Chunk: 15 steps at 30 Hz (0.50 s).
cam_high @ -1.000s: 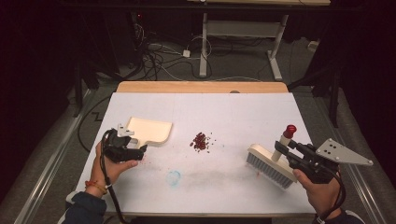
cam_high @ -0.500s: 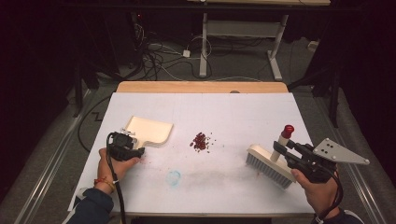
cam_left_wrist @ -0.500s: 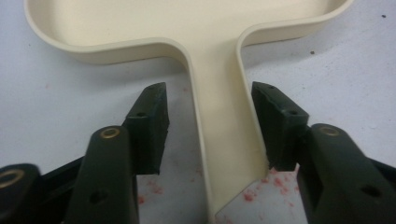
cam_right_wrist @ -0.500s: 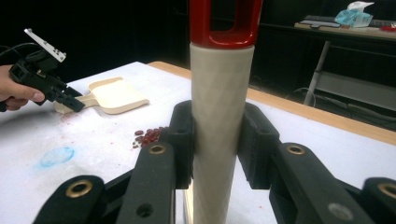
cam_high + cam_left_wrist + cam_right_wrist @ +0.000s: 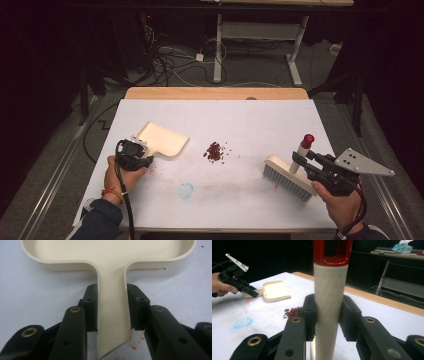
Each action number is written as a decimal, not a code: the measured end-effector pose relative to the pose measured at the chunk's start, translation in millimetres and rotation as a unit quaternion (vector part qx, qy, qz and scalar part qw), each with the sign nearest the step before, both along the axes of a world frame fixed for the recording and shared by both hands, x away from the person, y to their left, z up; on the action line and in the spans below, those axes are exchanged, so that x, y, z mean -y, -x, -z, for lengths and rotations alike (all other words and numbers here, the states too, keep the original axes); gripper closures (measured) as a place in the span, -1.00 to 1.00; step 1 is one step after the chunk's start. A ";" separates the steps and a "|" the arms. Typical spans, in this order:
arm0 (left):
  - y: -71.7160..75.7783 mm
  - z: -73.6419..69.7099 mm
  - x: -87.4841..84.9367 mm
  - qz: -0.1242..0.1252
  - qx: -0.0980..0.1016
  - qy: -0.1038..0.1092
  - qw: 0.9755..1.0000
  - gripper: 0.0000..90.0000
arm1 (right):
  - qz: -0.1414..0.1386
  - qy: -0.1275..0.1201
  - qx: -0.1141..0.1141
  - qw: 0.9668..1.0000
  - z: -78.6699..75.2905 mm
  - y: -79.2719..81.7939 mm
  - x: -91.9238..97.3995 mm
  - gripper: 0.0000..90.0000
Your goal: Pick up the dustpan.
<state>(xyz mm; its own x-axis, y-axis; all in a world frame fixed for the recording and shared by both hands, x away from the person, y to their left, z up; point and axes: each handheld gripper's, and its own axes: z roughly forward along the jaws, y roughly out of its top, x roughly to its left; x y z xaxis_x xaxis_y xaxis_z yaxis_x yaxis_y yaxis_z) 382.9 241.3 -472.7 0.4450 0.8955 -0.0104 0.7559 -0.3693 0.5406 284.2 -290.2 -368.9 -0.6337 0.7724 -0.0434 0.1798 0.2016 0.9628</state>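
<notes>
left gripper (image 5: 113,315) jaws just closed on the dustpan (image 5: 162,139) handle, left of the beans (image 5: 215,150); right gripper (image 5: 328,317) clamps the brush (image 5: 289,176), right of beans; sweep can start

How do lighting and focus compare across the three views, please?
High view: table evenly lit, surroundings dark, all sharp. Left gripper view: bright and soft, dustpan slightly blurred up close. Right gripper view: brush handle fairly sharp, beans and background dim and softer.
</notes>
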 end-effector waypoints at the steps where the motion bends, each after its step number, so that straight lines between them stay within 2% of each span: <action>1: 1.3 -2.2 -0.1 0.003 0.002 -0.003 1.000 0.42 | -0.002 0.002 0.001 1.000 -0.7 0.3 0.4 0.54; 7: 11.1 -18.0 -2.7 0.017 0.024 -0.009 1.000 0.42 | 0.003 0.001 0.001 1.000 -0.4 -0.9 3.4 0.55; 10: 18.7 -27.6 -4.9 0.023 0.037 -0.019 0.999 0.42 | 0.006 0.000 0.003 1.000 -0.4 -1.6 5.5 0.55; 15: 32.1 -35.5 -5.4 0.043 0.040 -0.017 0.998 0.42 | 0.010 -0.003 0.002 1.000 -0.9 -2.8 8.6 0.55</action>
